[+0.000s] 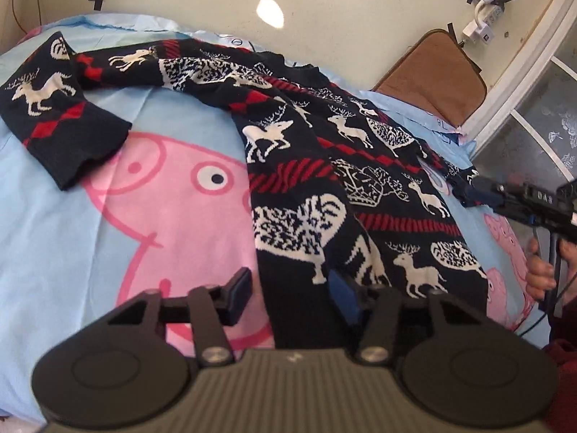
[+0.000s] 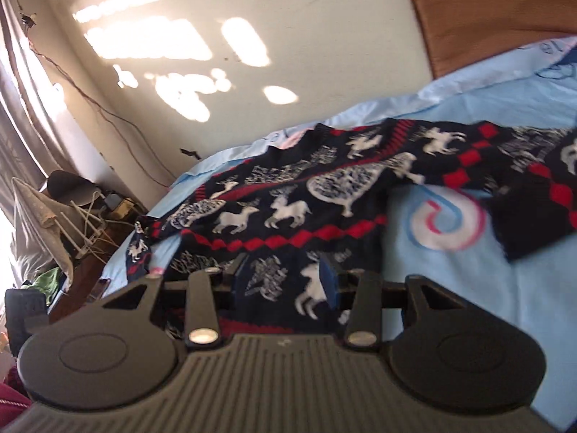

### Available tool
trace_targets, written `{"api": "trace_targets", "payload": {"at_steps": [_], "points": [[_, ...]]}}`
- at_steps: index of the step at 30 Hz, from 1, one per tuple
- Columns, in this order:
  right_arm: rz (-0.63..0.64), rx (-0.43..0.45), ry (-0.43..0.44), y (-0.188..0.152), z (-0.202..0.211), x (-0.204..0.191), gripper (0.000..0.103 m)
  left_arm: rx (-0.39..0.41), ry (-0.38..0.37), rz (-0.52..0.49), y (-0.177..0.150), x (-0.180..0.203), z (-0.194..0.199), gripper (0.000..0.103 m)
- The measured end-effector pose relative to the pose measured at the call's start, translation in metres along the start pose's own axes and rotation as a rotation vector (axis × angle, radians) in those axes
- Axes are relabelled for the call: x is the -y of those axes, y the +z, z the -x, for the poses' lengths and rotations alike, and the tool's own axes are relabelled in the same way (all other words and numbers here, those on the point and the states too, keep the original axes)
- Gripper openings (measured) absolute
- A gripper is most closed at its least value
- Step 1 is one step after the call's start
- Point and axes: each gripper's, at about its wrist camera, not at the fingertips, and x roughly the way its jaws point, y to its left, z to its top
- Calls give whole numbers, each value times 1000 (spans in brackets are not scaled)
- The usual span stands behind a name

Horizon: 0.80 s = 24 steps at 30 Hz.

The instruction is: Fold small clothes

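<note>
Both grippers, left (image 1: 290, 294) and right (image 2: 285, 281), gape wide over sweater (image 1: 324, 166) hem.

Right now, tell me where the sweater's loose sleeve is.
In the left wrist view the sleeve lies at the upper left on the blue cartoon bedsheet, its cuff above the pink pig's snout, far from the left gripper.

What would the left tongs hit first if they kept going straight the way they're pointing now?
Most likely the dark reindeer sweater: its hem already lies between the open left tongs, on the blue cartoon bedsheet. Depth is hard to judge.
</note>
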Motion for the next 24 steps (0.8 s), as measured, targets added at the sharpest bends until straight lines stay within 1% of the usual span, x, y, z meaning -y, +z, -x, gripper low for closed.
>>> {"api": "trace_targets", "payload": {"at_steps": [1, 2, 5, 8, 10, 11, 12, 13, 14, 15, 16, 17, 18, 19, 20, 22, 23, 24], "points": [[-16, 3, -12, -8, 7, 8, 46, -13, 0, 13, -1, 1, -3, 19], [-38, 1, -17, -16, 11, 13, 46, -6, 21, 29, -1, 2, -7, 10], [-99, -25, -4, -36, 11, 27, 46, 7, 45, 68, 1, 6, -7, 7], [-103, -75, 29, -48, -1, 28, 47, 49, 103, 81, 1, 7, 12, 6], [-71, -60, 37, -51, -1, 27, 47, 97, 195, 105, -1, 2, 38, 6], [-58, -60, 41, -52, 0, 25, 47, 113, 228, 124, -3, -2, 52, 6], [-50, -60, 44, -53, 0, 24, 43, 132, 253, 158, -6, -9, 70, 6], [-49, -55, 46, -53, 3, 24, 39, 143, 258, 185, -10, -14, 84, 6], [-57, -50, 56, -52, 5, 27, 38, 151, 267, 204, -15, -16, 97, 6], [-71, -47, 70, -52, 7, 29, 38, 152, 279, 207, -19, -15, 103, 6], [-85, -42, 87, -50, 8, 33, 40, 146, 307, 199, -22, -13, 106, 2], [-98, -40, 96, -50, 8, 36, 40, 127, 366, 179, -23, -10, 103, 2], [-112, -44, 99, -51, 7, 37, 40, 99, 392, 176, -26, -11, 99, 3], [-122, -59, 111, -53, 5, 37, 41, 48, 391, 193, -27, -16, 91, 3], [-126, -79, 122, -55, 2, 37, 41, 28, 382, 204, -28, -19, 85, 5], [-124, -70, 137, -61, 1, 34, 41, 37, 376, 189, -25, -20, 81, 5], [-130, -81, 158, -64, 1, 32, 35, 55, 367, 169, -21, -17, 80, 6], [-140, -103, 178, -66, -1, 30, 10, 68, 349, 145, -17, -16, 79, 9]]}}
